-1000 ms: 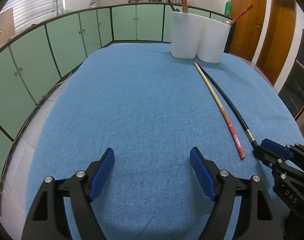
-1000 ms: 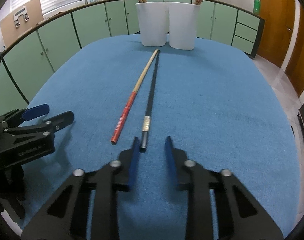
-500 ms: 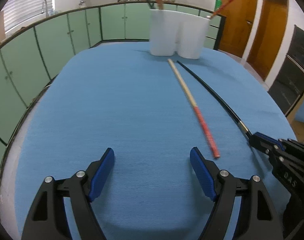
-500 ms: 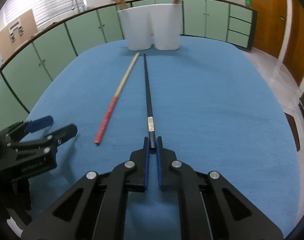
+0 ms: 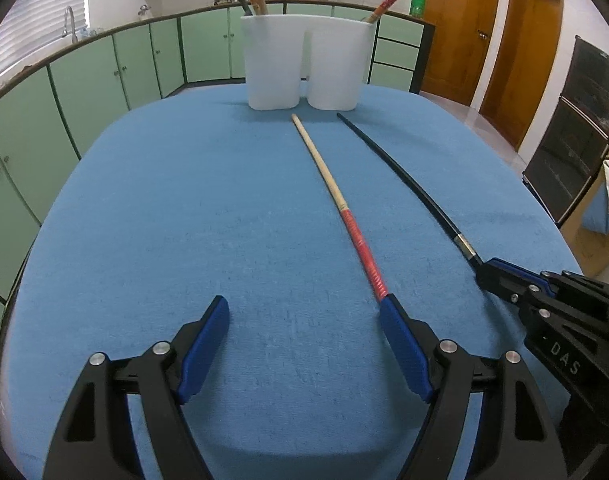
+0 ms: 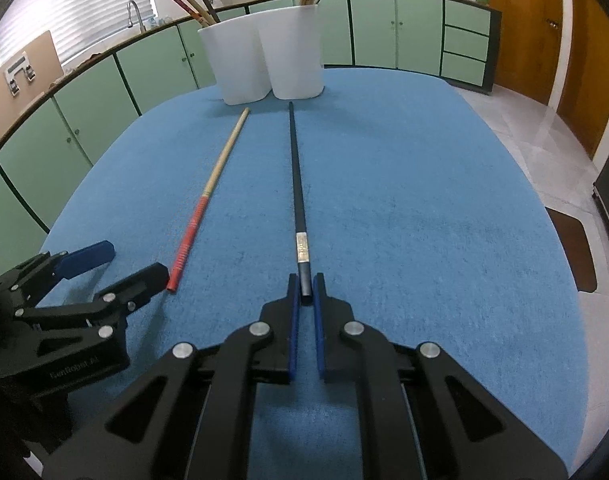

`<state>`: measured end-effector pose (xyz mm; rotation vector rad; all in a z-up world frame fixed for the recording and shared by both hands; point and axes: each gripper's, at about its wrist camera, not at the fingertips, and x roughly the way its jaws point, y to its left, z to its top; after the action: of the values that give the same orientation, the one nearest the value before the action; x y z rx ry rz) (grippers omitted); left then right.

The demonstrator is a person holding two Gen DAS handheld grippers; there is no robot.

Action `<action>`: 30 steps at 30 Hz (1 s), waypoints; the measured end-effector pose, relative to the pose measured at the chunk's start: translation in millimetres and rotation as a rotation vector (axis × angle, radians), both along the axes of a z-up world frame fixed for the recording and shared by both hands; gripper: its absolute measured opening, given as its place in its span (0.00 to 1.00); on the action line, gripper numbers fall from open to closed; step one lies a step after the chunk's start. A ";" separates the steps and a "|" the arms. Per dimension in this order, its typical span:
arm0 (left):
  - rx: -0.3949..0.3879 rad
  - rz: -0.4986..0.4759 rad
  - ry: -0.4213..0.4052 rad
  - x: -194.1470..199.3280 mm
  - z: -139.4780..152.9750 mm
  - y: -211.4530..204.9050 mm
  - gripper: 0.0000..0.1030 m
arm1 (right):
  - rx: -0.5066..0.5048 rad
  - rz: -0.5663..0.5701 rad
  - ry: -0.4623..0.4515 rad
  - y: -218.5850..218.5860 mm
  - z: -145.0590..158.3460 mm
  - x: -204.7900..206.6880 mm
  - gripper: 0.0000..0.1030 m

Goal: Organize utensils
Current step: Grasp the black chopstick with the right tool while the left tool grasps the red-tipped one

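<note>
Chopsticks, two, lying nearly parallel on blue counter [image 5: 164, 208]: black chopstick [image 6: 296, 184], thin, stiff, probably slippery, pinched at thick end by right hand-held gripper [image 6: 303, 294]. Red-handled chopstick [image 5: 344, 216] best taken at red end; left hand-held gripper [image 5: 304, 312] wide, empty. White holders [image 5: 304, 64] beyond.

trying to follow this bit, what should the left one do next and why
Probably slide the left hand-held gripper slightly right and forward, then close. It is wide open, and the near end of the red-and-wood chopstick lies against its right finger rather than between the two. The right hand-held gripper is already shut on the black chopstick.
</note>
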<state>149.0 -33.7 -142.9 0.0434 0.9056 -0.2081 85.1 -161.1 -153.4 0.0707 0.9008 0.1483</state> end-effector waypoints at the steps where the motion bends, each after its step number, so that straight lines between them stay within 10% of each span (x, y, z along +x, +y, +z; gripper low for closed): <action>1: -0.001 0.001 0.000 -1.4 0.9 0.5 0.74 | 0.006 0.001 0.000 -1.3 -0.1 -0.4 0.06; 14: 0.030 -0.017 -0.008 1.3 -3.5 -16.2 0.73 | 0.000 -0.004 0.000 -7.5 -0.1 1.5 0.06; 23: 0.040 0.050 -0.028 0.0 -0.5 -6.4 0.27 | 0.025 0.003 0.003 -10.3 -1.3 2.4 0.09; 30: 0.078 0.052 -0.034 -0.7 -1.3 -10.1 0.27 | -0.013 0.024 -0.004 -4.7 -1.8 1.5 0.16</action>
<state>148.3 -43.8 -144.2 0.0956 0.8801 -0.1236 86.6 -165.9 -155.1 0.0476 0.8984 0.1647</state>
